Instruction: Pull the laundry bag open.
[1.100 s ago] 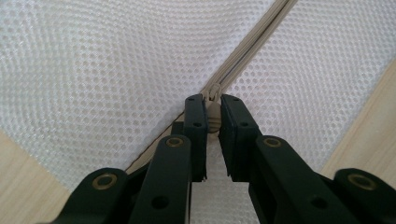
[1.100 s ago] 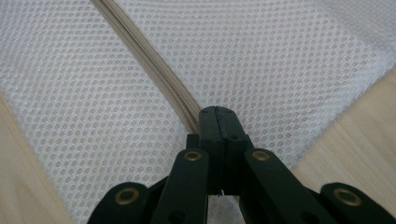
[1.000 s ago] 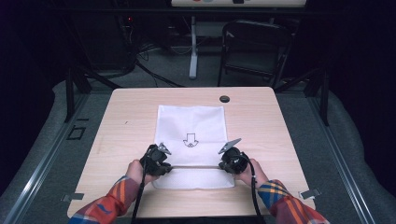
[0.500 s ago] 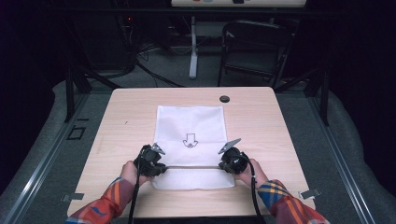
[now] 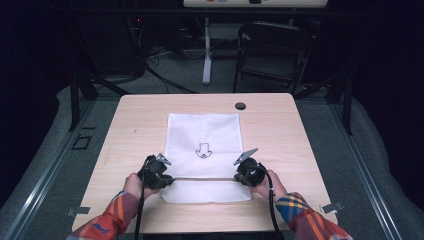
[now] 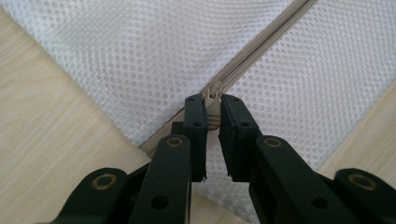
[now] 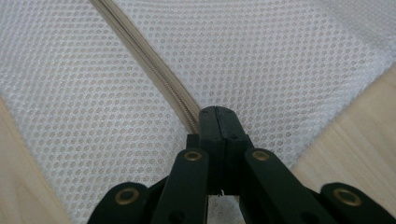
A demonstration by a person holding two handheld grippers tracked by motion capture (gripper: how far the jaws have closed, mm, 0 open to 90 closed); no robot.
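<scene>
Two grippers: both sit at the near edge of the table [image 5: 135, 125], one at each end of the zipper.
Mesh bag: a white mesh bag [image 5: 202, 132] lies flat in the middle of the table, with a small dark arrow print [image 5: 203, 150] on it, the far part smooth and the near strip crossed by the zipper.
Zipper: a beige zipper [image 5: 204, 177] runs left to right across the near part of the bag, between the two grippers.
Left gripper: the left gripper [image 6: 213, 114] has its jaws nearly closed, pinching the beige zipper pull [image 6: 213, 109] at the left end of the zipper.
Right gripper: the right gripper [image 7: 218, 116] has its jaws pressed fully together on the bag at the right end of the zipper; what exactly sits between the pads cannot be told.
Hands: plaid sleeves [image 5: 310, 222] enter from the near side.
</scene>
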